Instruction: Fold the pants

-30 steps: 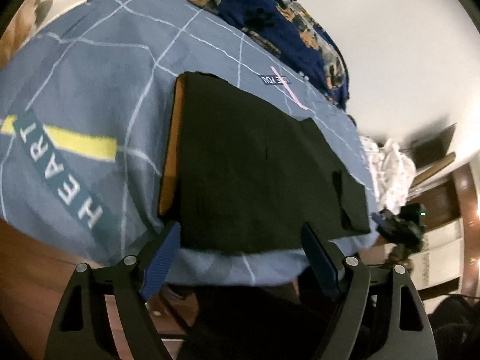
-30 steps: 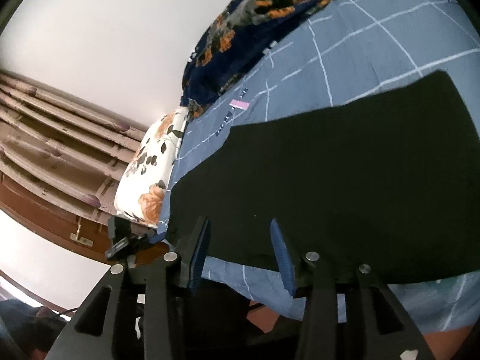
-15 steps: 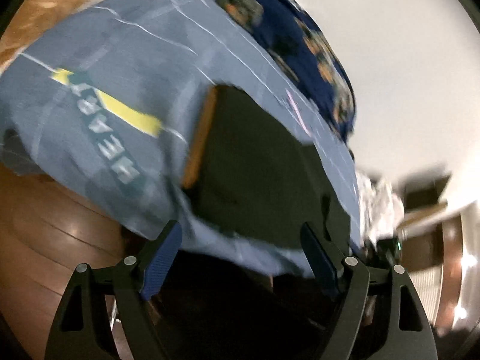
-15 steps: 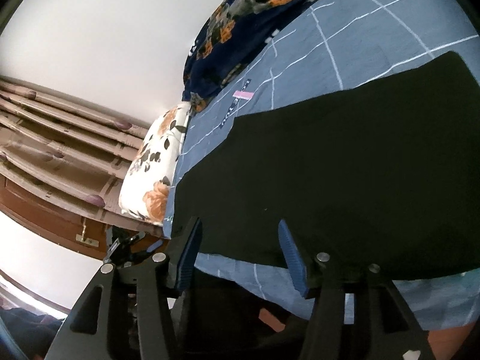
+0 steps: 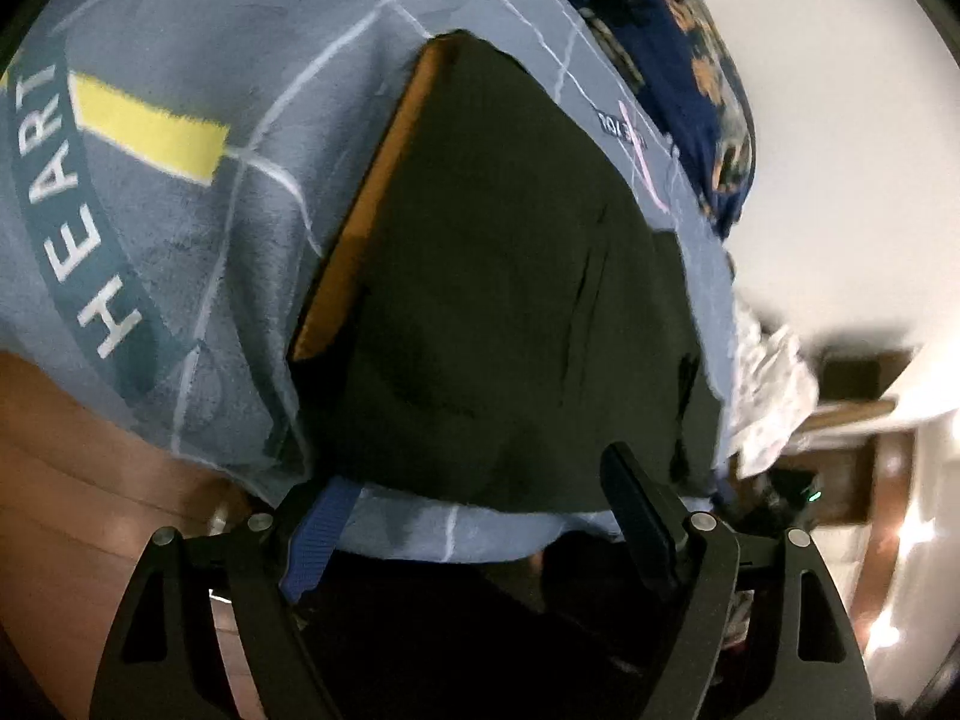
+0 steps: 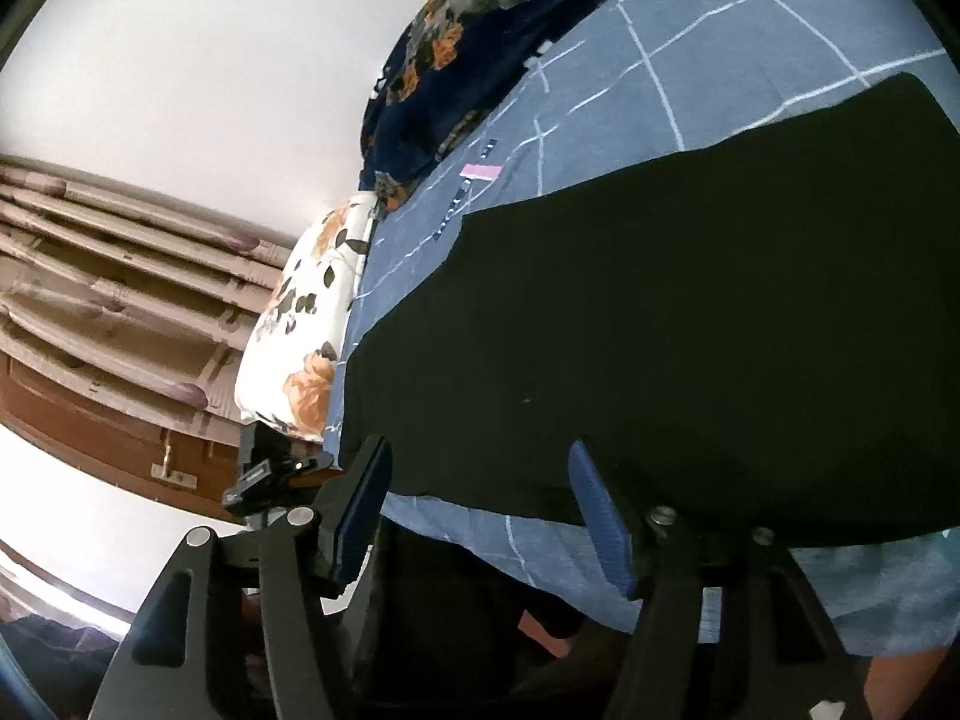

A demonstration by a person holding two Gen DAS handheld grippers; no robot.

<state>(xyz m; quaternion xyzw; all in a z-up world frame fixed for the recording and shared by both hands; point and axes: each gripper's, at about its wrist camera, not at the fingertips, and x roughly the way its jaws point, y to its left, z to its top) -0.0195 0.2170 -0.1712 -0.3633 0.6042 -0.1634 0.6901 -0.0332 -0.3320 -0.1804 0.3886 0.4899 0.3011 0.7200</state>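
Observation:
The black pants lie flat on the blue bedspread, with an orange waistband edge along their left side. My left gripper is open and empty just off the near hem. In the right wrist view the pants fill the middle. My right gripper is open and empty, hovering over the near edge of the pants at the bed's edge.
A dark floral blanket and a white floral pillow lie at the far end of the bed. Wooden floor shows below the bed's edge. A white cloth heap lies at the right. A small black device sits by the pillow.
My left gripper swung away and came back closer to the pants' near hem. My right gripper moved slightly closer and its jaws opened a little wider.

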